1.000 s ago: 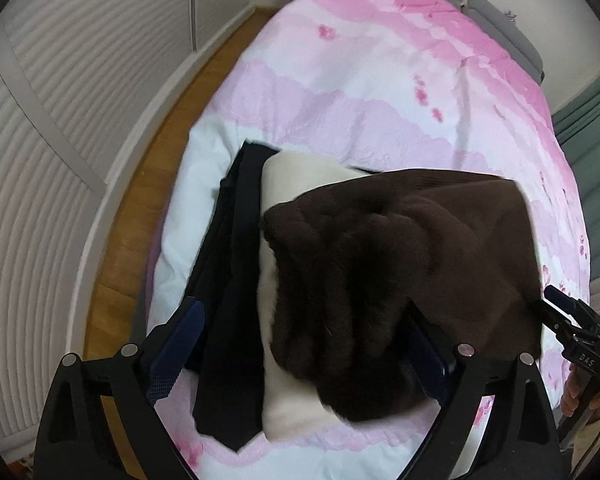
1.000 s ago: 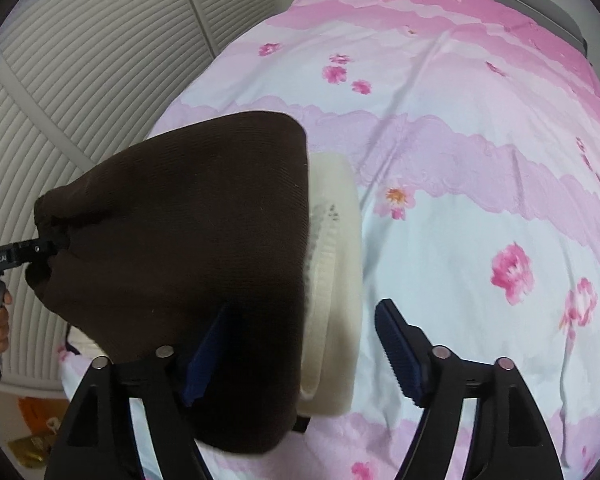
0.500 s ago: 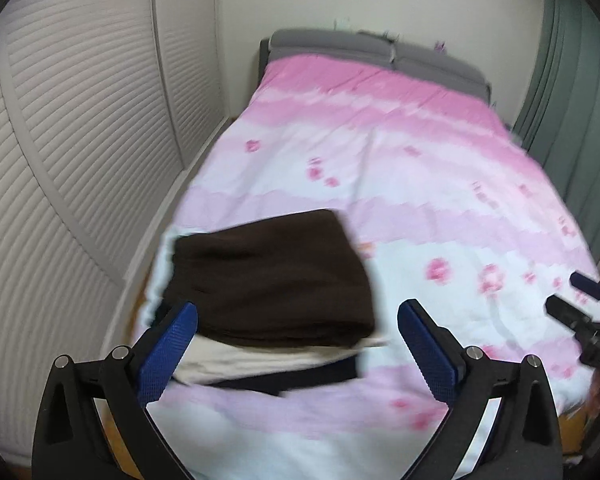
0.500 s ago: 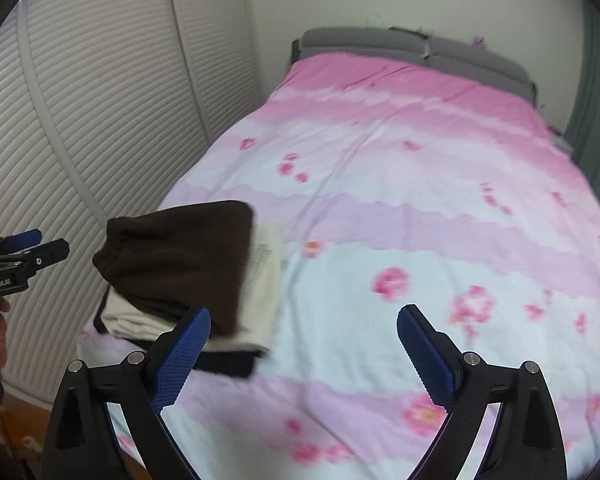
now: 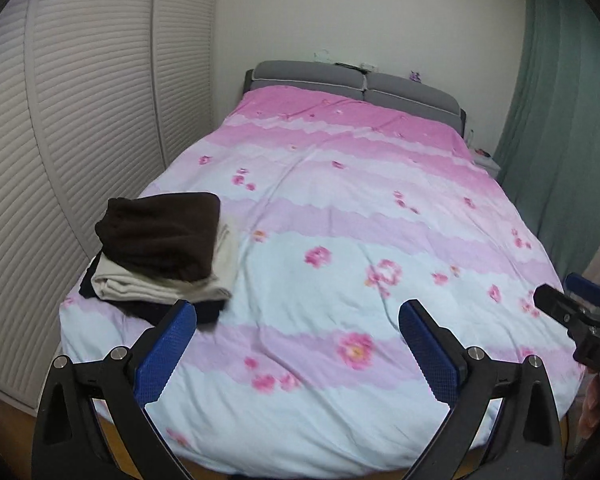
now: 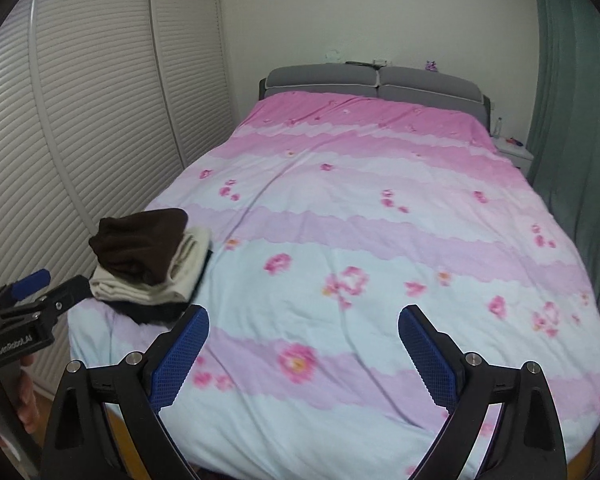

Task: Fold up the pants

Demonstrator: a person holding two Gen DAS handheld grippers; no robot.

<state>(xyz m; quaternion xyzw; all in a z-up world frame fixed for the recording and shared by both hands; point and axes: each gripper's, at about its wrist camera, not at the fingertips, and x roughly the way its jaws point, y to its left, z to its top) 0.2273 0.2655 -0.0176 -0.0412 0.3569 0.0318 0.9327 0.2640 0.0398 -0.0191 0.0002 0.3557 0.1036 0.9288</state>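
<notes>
The folded dark brown pants lie on top of a stack, over a folded cream garment and a black one, at the bed's near left corner. The stack also shows in the right wrist view, with the brown pants on top. My left gripper is open and empty, held back above the bed's foot, to the right of the stack. My right gripper is open and empty, further right. Each gripper shows at the edge of the other's view.
The bed has a pink and white flowered cover and a grey headboard. White louvred closet doors run along the left. A green curtain and a small nightstand stand at the right.
Both grippers have let go of the brown pants and pulled back and up from the stack. The pants now rest folded on the stack and the whole bed is in view.
</notes>
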